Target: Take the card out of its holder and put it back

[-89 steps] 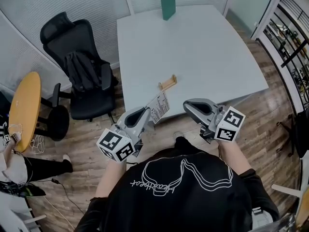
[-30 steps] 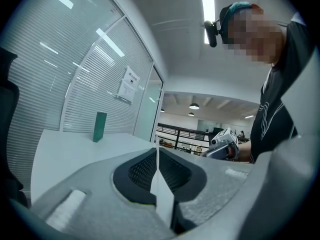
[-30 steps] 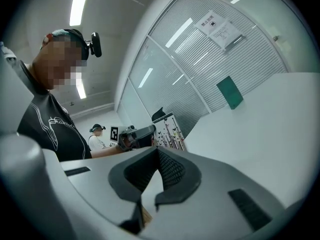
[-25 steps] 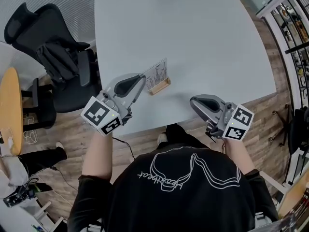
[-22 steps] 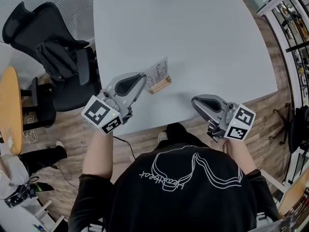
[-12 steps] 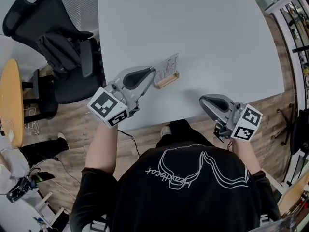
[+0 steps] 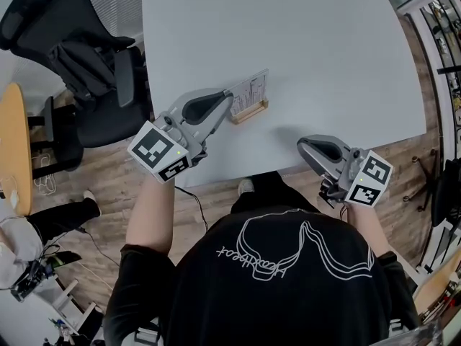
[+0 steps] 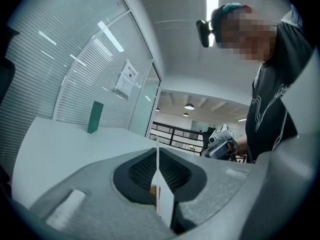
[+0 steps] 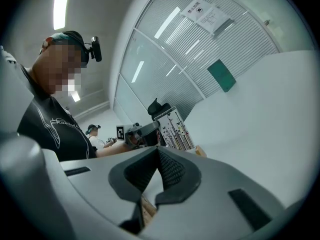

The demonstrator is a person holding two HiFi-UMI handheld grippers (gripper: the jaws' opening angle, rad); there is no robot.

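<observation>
Left gripper [image 7: 230,97] pinches card [image 7: 253,90] (seated in holder [image 7: 250,112]).

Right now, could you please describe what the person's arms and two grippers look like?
Both the left gripper and right gripper are grey moulded shells with dark oval recesses, tapering to jaws lined with black ribbed pads. Each carries a white cube with black square markers. The person wears a black short-sleeved shirt with a white line drawing.

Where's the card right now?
Head view, left of centre by the table's near edge: the card stands upright over the holder, one edge pinched in the left tongs; whether it's seated I can't tell.
</observation>
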